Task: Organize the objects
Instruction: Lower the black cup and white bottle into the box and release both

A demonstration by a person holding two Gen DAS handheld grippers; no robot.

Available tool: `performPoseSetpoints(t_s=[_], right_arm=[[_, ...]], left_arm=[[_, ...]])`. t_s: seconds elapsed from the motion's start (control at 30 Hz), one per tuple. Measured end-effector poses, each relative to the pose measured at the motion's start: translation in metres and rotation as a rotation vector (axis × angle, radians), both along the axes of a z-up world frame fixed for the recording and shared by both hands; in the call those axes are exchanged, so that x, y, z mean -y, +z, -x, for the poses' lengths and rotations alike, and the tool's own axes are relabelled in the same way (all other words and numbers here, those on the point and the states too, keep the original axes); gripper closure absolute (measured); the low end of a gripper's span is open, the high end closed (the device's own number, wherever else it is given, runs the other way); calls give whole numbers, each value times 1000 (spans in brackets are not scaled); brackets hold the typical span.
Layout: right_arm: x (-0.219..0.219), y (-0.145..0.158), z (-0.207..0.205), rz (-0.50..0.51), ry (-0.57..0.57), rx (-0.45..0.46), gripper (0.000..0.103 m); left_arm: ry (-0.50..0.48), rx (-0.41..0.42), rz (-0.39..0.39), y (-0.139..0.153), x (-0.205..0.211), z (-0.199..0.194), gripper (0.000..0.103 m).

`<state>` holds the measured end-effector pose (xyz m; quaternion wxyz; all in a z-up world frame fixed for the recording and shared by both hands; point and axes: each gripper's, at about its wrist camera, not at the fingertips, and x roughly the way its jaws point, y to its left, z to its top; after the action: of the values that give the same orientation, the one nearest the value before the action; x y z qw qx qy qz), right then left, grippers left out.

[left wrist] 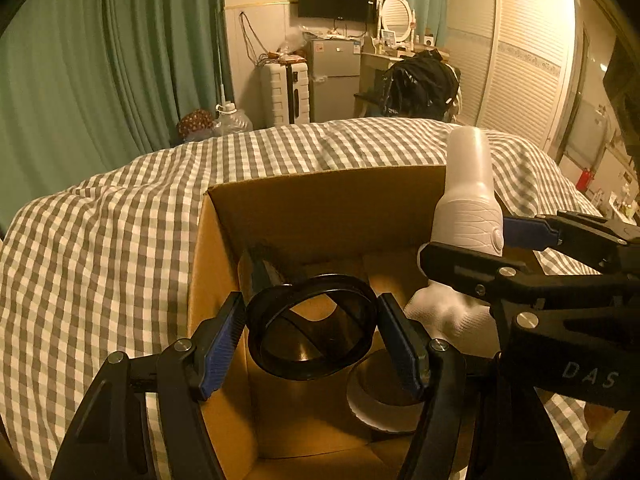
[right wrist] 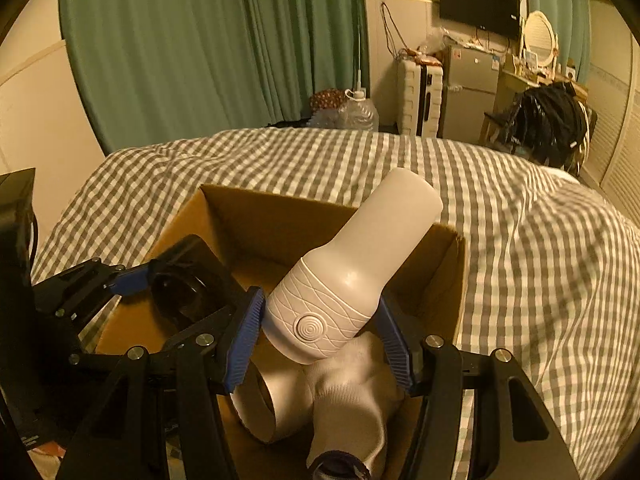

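Over the open brown cardboard box (left wrist: 320,208), the left gripper (left wrist: 312,332) clamps a dark translucent round container (left wrist: 312,326) while, at its 2 o'clock, the right gripper (right wrist: 322,334) clamps a tilted white plastic bottle (right wrist: 352,272)

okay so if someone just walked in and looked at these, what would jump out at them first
Two loaded grippers over an open cardboard box on the checked bed: the left gripper clamps a dark round transparent container, the right gripper a white bottle tilted up. Already inside the box lie a white sock and a tape roll.
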<state>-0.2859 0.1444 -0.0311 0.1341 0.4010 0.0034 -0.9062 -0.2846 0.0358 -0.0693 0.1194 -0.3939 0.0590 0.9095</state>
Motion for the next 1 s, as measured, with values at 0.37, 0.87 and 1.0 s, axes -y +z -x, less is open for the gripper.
performPoseSetpoints(t_s=[0.37,0.87,1.0], right_arm=[[-15,26,-23,46,-56,-75,34],[-43,99,-133,60,-77,-196,31],[-43,110,-162,56,-67,-213,31]], left_arm=[[11,-51,-30,17,7,-26,12],[129,-110,-62,74,38,-138,10],[139,-111,-105,69,49,-169,10]])
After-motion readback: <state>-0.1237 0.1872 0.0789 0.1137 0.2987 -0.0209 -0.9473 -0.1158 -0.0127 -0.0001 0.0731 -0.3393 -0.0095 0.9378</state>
